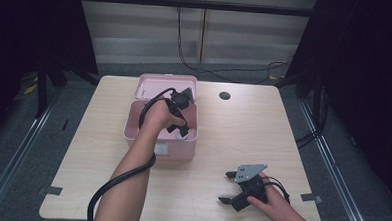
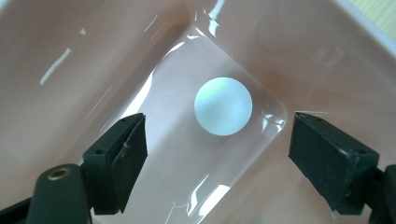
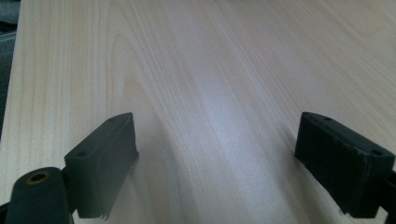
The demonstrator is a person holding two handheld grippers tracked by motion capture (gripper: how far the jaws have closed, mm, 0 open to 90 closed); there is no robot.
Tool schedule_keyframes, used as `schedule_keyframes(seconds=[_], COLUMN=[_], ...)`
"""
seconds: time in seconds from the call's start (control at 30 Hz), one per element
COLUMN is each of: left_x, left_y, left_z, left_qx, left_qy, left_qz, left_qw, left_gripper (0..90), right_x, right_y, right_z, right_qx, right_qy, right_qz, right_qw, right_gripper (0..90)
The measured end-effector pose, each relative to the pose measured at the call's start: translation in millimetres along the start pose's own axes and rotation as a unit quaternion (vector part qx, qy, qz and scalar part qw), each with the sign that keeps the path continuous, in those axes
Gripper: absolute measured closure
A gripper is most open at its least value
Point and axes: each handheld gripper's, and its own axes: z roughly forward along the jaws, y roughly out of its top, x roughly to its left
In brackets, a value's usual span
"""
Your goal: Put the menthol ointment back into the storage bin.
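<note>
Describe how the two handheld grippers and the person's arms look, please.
Both grippers are black with two blocky jaws. The left gripper trails a thick black cable along the forearm. The right gripper carries a grey three-cornered plate and thin black cables. Both forearms are bare, without sleeves.

The left gripper (image 1: 182, 131) points downward, jaws parted, gripping nothing. The right gripper (image 1: 226, 187) rests near the table's front edge, jaws wide apart.

My left hand-held gripper (image 1: 182, 131) is black with a thick corrugated cable; my right hand-held gripper (image 1: 226, 188) carries a grey three-cornered plate. Both have square black pads (image 2: 122, 158) with screw holes. My forearms are bare.
</note>
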Motion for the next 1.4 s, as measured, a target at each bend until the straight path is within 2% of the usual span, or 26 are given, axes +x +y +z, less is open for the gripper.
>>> schedule_keyframes(seconds=[0.43, 0.67, 0.97, 1.37, 1.4], left_x=[4.7, 7.3, 12.5, 18.7, 19.3], left_y=[-5.1, -9.1, -20.8, -37.8, -39.2], left_z=[-32.1, -45.2, -60.3, -81.7, -83.1], left_qx=[-0.015, -0.01, -0.012, -0.022, -0.021], left_qy=[0.007, 0.008, 0.006, 0.018, 0.014], left_qz=[-0.01, -0.013, -0.023, -0.041, -0.041], left_qw=[0.9998, 0.9998, 0.9996, 0.9988, 0.9989], left_gripper=[19.9, 20.0, 20.0, 20.0, 19.9], right_x=[0.0, 0.1, 0.2, 0.1, 0.2], right_y=[0.0, 0.0, 0.0, -0.1, 0.0], right_z=[0.0, 0.0, 0.1, 0.1, 0.1], right_qx=[0.0, 0.0, 0.001, 0.0, 0.0], right_qy=[0.0, 0.0, 0.002, 0.002, 0.002], right_qz=[0.001, 0.001, 0.002, 0.002, 0.002], right_qw=[1.0, 1.0, 1.0, 1.0, 1.0], right_gripper=[12.1, 12.1, 12.1, 12.0, 12.1])
